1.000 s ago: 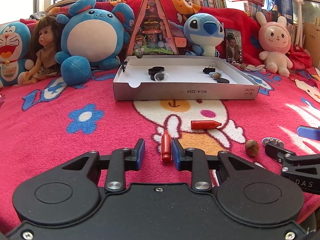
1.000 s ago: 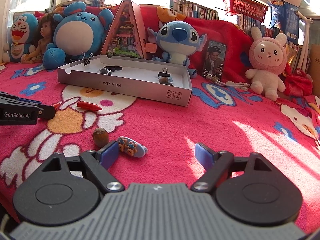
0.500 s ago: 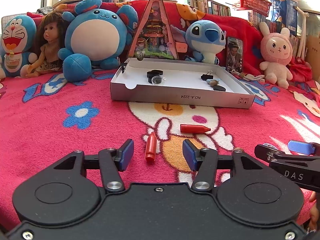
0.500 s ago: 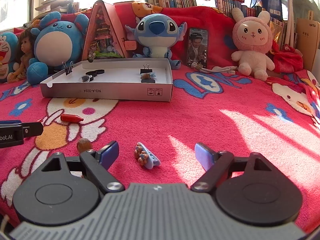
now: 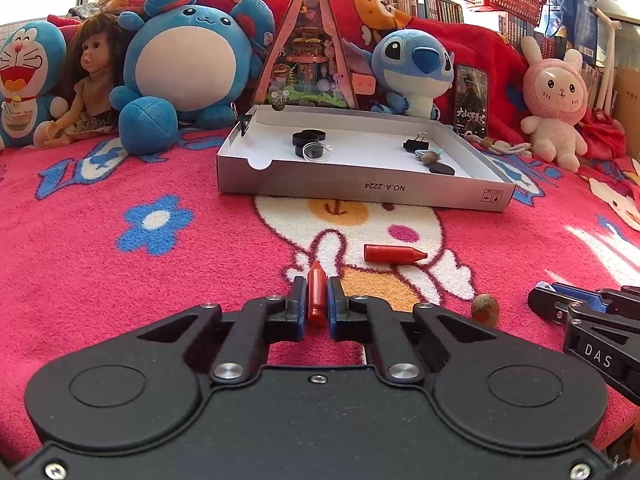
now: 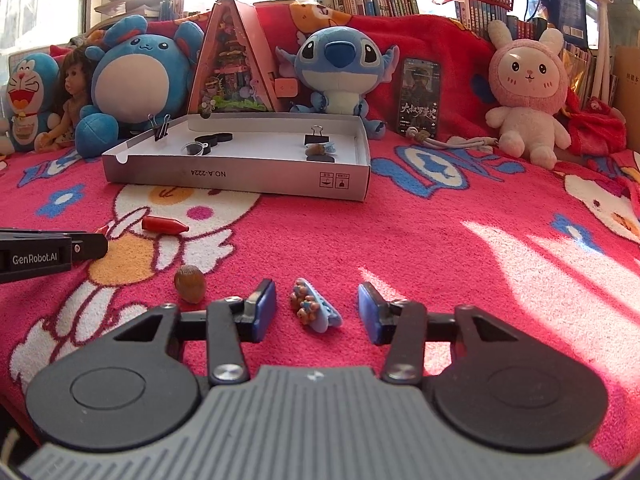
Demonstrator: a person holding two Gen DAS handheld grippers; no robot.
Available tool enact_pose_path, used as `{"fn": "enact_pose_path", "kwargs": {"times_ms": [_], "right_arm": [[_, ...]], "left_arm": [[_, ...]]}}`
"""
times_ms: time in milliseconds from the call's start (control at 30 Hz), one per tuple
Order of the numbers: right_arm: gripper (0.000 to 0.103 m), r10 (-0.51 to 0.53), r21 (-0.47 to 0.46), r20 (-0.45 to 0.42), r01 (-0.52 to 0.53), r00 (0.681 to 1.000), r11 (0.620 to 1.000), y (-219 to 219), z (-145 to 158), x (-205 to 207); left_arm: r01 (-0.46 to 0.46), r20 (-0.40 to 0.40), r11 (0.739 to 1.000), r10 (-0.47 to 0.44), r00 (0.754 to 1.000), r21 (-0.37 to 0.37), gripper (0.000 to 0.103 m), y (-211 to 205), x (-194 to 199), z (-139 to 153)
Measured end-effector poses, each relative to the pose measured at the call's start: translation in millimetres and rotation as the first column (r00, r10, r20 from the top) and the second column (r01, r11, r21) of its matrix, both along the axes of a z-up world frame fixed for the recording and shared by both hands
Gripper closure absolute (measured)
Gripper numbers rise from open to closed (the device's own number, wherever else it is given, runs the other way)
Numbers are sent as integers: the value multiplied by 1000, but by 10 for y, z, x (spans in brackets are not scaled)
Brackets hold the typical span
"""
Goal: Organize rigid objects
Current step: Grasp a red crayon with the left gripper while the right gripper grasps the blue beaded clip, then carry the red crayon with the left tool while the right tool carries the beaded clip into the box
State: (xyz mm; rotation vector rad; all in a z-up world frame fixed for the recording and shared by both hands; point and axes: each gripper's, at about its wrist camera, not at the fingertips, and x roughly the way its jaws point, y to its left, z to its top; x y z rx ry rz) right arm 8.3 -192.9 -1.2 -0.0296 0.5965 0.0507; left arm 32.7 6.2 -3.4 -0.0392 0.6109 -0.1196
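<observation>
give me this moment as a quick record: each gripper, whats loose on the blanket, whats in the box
left gripper: shut on red crayon, jaws just closed
right gripper: open around blue hair clip, pads clear of it, jaws closing
loose on blanket: second red crayon, nut
white box: black rings, binder clips, small bits

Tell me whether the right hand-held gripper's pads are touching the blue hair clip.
Apart. The right wrist view shows red blanket between the blue hair clip and each pad of the right hand-held gripper, whose jaws have just been closing.
</observation>
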Motion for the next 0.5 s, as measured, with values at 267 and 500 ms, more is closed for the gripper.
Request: {"fn": "enact_pose_path", "kwargs": {"times_ms": [267, 500], "right_arm": [[85, 21, 31, 36, -22, 999, 999, -12, 129, 91], [92, 13, 55, 78, -18, 997, 998, -60, 267, 245]], "left_arm": [[21, 41, 1000, -21, 999, -1, 93, -22, 69, 141], [46, 56, 999, -44, 997, -26, 93, -14, 236, 287]]}}
